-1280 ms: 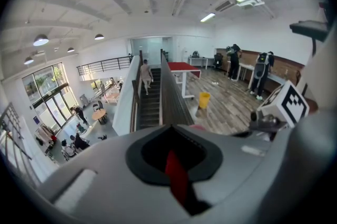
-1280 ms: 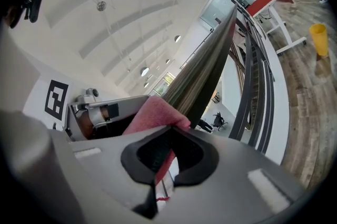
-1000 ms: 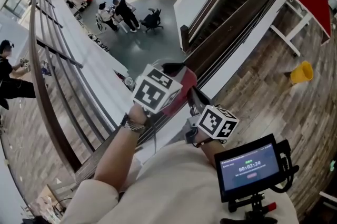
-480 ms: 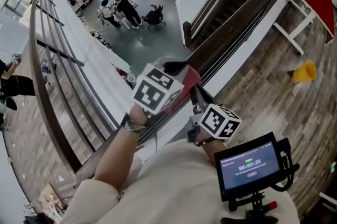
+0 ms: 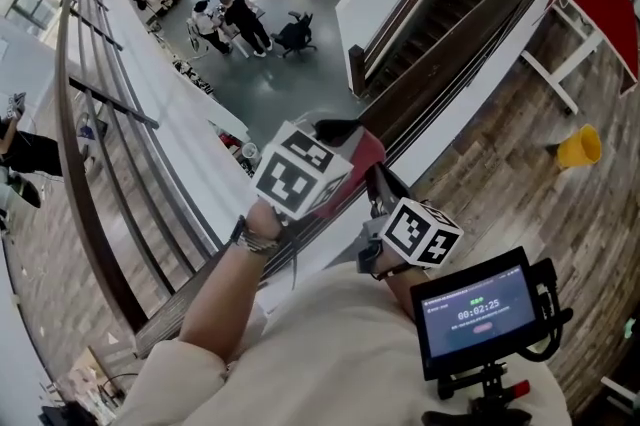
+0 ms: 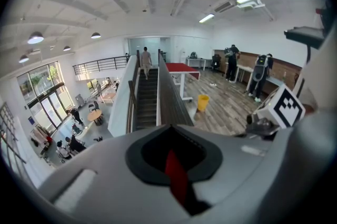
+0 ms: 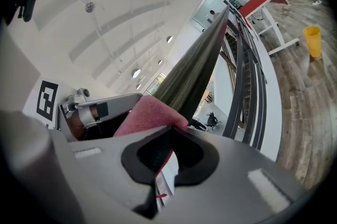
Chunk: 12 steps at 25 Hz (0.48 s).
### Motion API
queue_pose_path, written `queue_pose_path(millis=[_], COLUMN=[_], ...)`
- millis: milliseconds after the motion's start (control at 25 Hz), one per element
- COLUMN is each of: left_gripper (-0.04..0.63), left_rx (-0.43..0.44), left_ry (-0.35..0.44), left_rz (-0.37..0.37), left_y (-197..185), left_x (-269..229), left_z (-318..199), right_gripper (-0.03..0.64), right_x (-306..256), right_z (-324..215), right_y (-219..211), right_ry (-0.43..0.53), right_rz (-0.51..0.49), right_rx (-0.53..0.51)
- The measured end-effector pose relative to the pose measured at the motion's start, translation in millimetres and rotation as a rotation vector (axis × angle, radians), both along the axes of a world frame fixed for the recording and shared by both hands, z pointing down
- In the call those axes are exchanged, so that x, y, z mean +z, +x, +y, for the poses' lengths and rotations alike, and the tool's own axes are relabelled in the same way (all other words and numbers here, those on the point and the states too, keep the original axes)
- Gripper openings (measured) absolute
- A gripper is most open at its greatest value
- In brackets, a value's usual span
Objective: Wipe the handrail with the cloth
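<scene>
Left tongs [image 5: 335,129] and right tongs [image 5: 378,182] both pinch the red cloth [image 5: 358,152] tight against the handrail [image 5: 460,34]. If either thin grip slips, the cloth could fall to the lower floor [image 5: 290,79] at 11 o'clock.

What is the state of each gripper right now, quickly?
Left gripper: jaws shut on the red fabric cloth.
Right gripper: jaws shut on the same cloth.

At frame centre, a white cube with black square markers [image 5: 300,172] covered most of the red fleecy cloth [image 5: 362,152] and a stretch of the dark wooden handrail [image 5: 460,44].
</scene>
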<state>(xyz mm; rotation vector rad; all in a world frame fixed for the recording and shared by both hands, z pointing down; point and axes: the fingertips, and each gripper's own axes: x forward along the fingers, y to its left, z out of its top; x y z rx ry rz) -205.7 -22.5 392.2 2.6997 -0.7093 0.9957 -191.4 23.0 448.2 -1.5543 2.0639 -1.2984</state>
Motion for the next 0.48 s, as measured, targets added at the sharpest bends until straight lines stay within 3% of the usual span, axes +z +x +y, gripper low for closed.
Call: queue_pose_path(millis=[480], left_gripper=[-0.002], left_rx=[-0.007], left_ry=[0.007], left_rz=[-0.004], left_y=[3.7], left_x=[-4.6], left_z=[-8.5], right_gripper=[-0.012], right_x=[-3.7], right_z=[-9.9], right_y=[5.7], right_ry=[0.019], right_rz=[-0.036], right_rx=[-0.043])
